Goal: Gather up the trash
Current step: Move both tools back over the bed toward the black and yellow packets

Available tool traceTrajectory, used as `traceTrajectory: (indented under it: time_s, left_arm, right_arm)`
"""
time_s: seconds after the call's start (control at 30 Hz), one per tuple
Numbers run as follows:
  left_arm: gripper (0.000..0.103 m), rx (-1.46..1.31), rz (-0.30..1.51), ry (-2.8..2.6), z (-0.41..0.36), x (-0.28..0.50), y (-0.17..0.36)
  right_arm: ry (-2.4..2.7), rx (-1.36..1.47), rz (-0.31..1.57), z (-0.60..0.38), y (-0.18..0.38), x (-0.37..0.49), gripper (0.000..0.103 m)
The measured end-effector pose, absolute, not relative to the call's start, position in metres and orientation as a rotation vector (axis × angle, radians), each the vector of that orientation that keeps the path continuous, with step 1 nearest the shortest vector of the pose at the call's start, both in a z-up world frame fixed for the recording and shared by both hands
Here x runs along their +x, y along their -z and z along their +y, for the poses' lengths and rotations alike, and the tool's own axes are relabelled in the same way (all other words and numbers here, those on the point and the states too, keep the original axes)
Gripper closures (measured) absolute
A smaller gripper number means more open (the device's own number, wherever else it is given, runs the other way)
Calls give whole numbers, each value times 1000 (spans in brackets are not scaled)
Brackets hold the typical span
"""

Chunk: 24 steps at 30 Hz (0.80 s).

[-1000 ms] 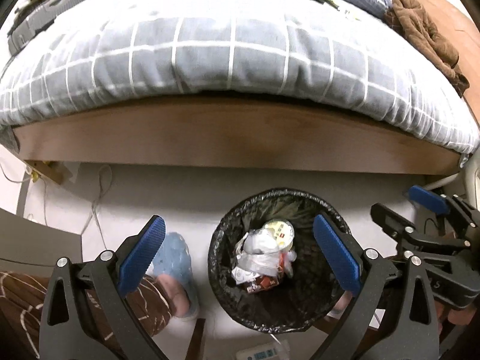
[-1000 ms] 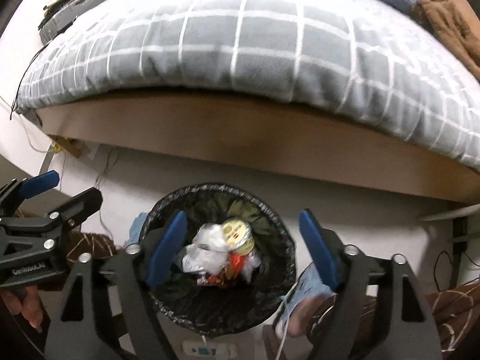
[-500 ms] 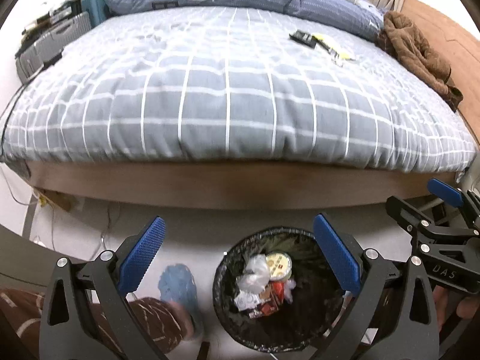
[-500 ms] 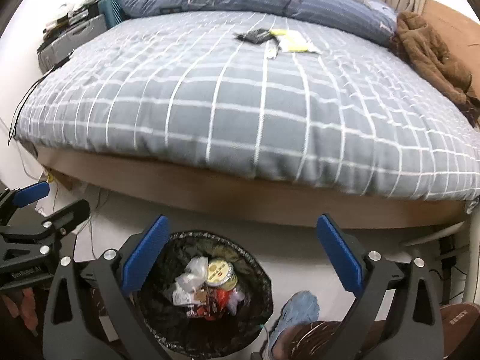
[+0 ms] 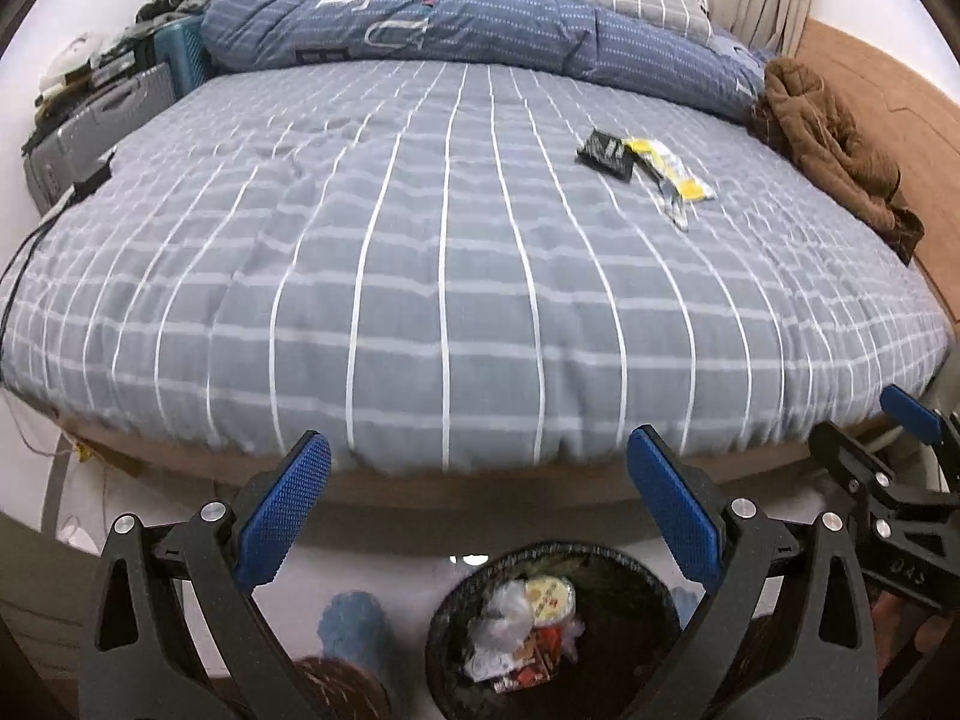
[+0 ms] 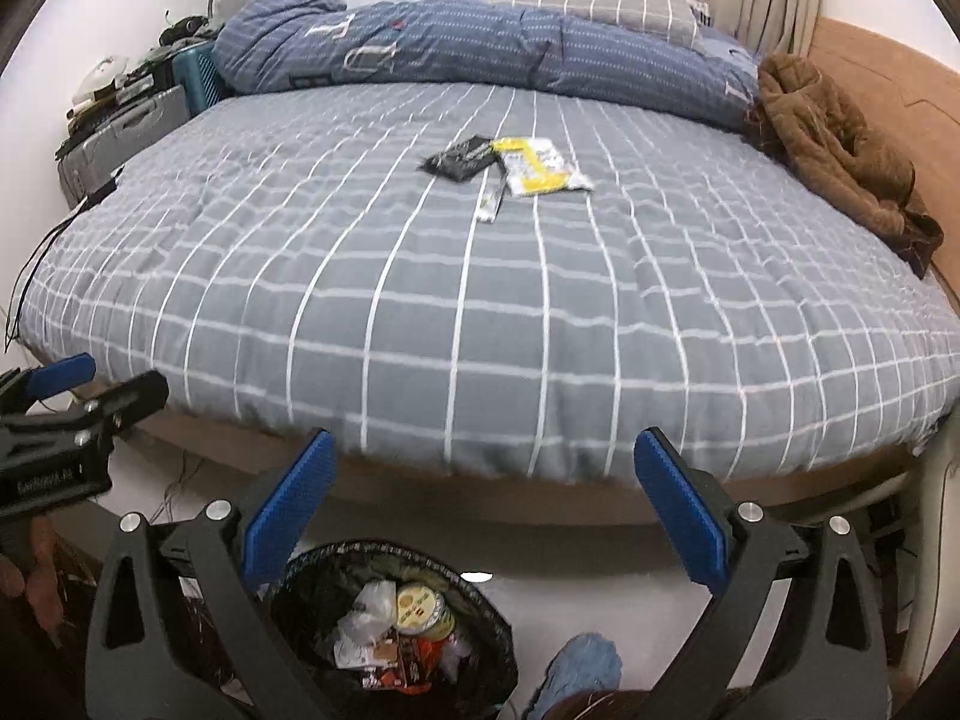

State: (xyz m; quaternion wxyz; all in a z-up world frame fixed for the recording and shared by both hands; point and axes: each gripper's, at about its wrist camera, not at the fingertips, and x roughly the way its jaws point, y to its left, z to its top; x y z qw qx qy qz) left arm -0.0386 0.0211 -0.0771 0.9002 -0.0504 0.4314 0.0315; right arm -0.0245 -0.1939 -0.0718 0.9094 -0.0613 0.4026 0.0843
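The bed [image 5: 456,276] is covered in grey cloth checked with white lines, and along its far edge a blue duvet [image 5: 468,30] with pale lettering is heaped, with a brown garment [image 5: 834,144] at the right edge. A black wrapper [image 6: 462,157] and a yellow-and-white wrapper [image 6: 537,173] are seen near the middle of the bed. The bin [image 6: 480,606] is lined in black and filled with white, red and yellow trash [image 6: 402,630]; blue pads [image 6: 288,510] are borne on black gripper frames.

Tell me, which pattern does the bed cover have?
The bed cover is grey with a grid of white lines; the right wrist view shows it best.
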Motion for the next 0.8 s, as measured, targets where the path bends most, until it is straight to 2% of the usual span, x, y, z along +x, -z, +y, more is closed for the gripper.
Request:
traceTrajectory:
  time_s: [0.5, 0.8]
  left_arm:
    - [6, -66, 832, -36, 13, 47, 55]
    - [6, -14, 833, 6, -18, 134, 64]
  right_arm:
    - [-131, -97, 795, -209, 60, 69, 8]
    - [-89, -85, 792, -233, 58, 135, 8]
